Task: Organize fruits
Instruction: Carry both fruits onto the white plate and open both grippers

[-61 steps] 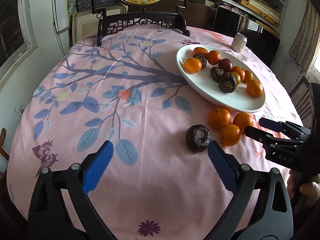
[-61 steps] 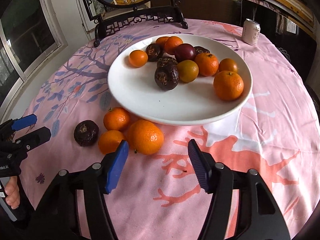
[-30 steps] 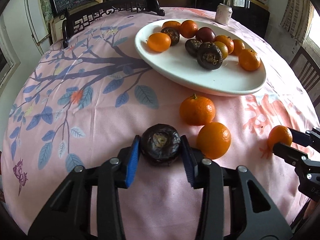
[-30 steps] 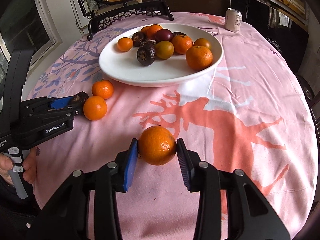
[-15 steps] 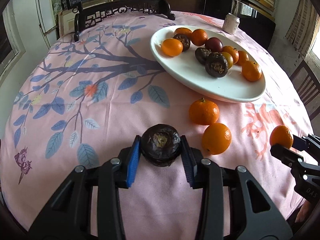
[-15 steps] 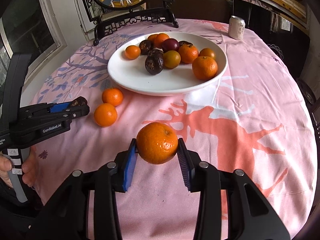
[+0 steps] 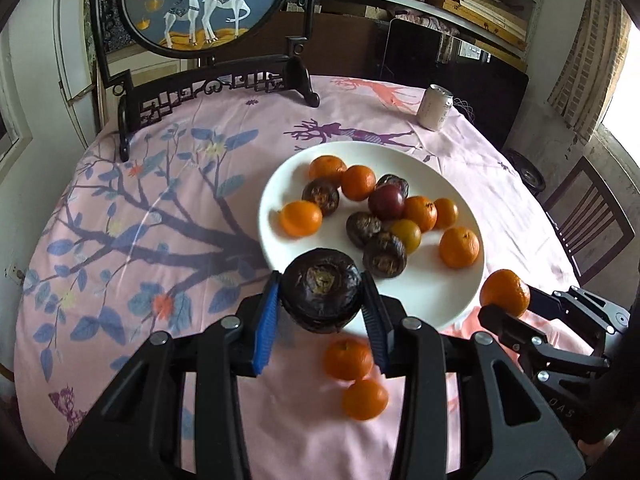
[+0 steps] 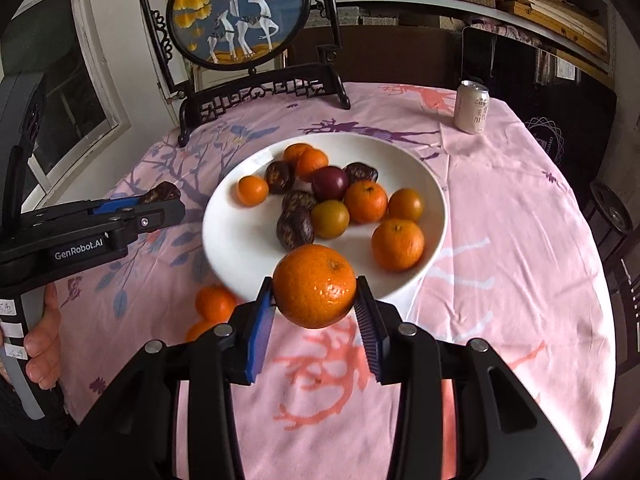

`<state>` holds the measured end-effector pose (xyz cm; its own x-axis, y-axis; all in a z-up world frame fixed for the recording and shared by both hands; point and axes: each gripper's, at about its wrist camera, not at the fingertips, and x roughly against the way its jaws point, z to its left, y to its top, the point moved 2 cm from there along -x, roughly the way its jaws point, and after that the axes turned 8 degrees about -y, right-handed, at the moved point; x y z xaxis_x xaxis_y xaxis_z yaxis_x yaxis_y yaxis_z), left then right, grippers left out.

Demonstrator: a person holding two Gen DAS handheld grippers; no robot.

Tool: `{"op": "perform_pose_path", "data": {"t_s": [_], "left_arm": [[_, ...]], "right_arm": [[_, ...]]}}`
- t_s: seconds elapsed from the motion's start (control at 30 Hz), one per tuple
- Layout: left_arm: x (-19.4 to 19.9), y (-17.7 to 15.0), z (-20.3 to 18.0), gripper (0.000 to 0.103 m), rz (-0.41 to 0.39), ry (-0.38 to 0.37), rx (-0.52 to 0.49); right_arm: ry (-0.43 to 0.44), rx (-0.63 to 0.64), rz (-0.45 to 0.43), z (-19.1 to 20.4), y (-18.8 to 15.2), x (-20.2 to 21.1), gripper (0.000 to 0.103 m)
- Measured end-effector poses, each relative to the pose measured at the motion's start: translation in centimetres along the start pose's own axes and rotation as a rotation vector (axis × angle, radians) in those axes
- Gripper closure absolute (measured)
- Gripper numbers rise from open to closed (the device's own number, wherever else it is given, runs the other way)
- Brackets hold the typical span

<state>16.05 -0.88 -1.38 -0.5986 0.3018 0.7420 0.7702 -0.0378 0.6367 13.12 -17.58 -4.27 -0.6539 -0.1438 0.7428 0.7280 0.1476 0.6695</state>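
Observation:
My left gripper (image 7: pixel 322 300) is shut on a dark wrinkled passion fruit (image 7: pixel 322 290) and holds it in the air by the near rim of the white plate (image 7: pixel 276 184). My right gripper (image 8: pixel 316 304) is shut on an orange tangerine (image 8: pixel 315 285), raised before the plate's near rim (image 8: pixel 224 248). The plate holds several tangerines and dark fruits. Two tangerines (image 7: pixel 348 359) (image 7: pixel 365 399) lie on the pink cloth below the left gripper. The right gripper also shows in the left wrist view (image 7: pixel 505 300) with its tangerine (image 7: pixel 505 292); the left gripper shows in the right wrist view (image 8: pixel 162 200).
A drink can (image 7: pixel 436 106) stands at the far right of the round table. A framed deer picture on a dark wooden stand (image 7: pixel 208 4) stands at the far edge. A wooden chair (image 7: pixel 588 228) is off the table's right side.
Both grippers have lifted their fruits off the cloth and moved toward the plate. The two loose tangerines now lie below and behind the left fingers.

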Motion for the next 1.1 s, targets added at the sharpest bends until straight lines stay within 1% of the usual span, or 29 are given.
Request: {"op": "perform_pose_path", "data": {"t_s": [0.07, 0.2, 0.3, 0.5, 0.53, 0.57, 0.63, 0.67, 0.77, 0.8, 0.93, 0.97, 1.1], "left_arm": [[-2.2, 1.8, -0.2, 0.064, 0.02, 0.025, -0.001], [-5.2, 3.2, 0.3, 0.064, 0.062, 0.04, 0.027], [-6.2, 3.3, 0.3, 0.064, 0.075, 0.039, 0.019], [-7.7, 3.8, 0.8, 0.063, 0.086, 0.057, 0.018], [-7.9, 4.0, 0.9, 0.061, 0.087, 0.062, 0.021], [-7.9, 4.1, 1.0, 0.044, 0.081, 0.063, 0.026], [-7.4, 4.5, 1.2, 0.02, 0.044, 0.082, 0.032], [-6.9, 4.7, 1.2, 0.02, 0.018, 0.089, 0.027], [-5.2, 4.8, 1.0, 0.02, -0.012, 0.081, 0.012], [-4.7, 4.7, 0.9, 0.02, -0.021, 0.079, 0.015], [-1.9, 3.4, 0.4, 0.017, -0.061, 0.07, 0.016], [-1.3, 2.9, 0.2, 0.017, -0.07, 0.066, 0.017], [0.4, 1.5, -0.2, 0.016, -0.09, 0.057, 0.025]], "right_arm": [[-0.022, -0.009, 0.011, -0.7, 1.3, -1.7, 0.063], [-0.024, 0.019, 0.068, -0.9, 2.4, -4.8, 0.063], [-0.022, 0.041, 0.078, -0.5, 2.5, -5.6, 0.063], [-0.048, 0.027, 0.067, -0.9, 3.1, -6.4, 0.061], [-0.06, 0.03, 0.061, -0.9, 3.2, -6.5, 0.055], [-0.082, 0.036, 0.049, -0.9, 3.3, -6.4, 0.036], [-0.127, 0.055, 0.022, -0.8, 3.4, -6.0, 0.035], [-0.136, 0.063, 0.016, -0.8, 3.4, -5.7, 0.035], [-0.132, 0.061, 0.009, -0.9, 3.0, -4.3, 0.034], [-0.125, 0.056, 0.004, -0.9, 2.7, -3.7, 0.03], [-0.118, 0.058, -0.034, -0.5, 1.5, -1.3, 0.018], [-0.119, 0.057, -0.042, -0.3, 1.3, -0.9, 0.011], [-0.122, 0.058, -0.057, 0.0, 0.9, 0.2, 0.01]]}}
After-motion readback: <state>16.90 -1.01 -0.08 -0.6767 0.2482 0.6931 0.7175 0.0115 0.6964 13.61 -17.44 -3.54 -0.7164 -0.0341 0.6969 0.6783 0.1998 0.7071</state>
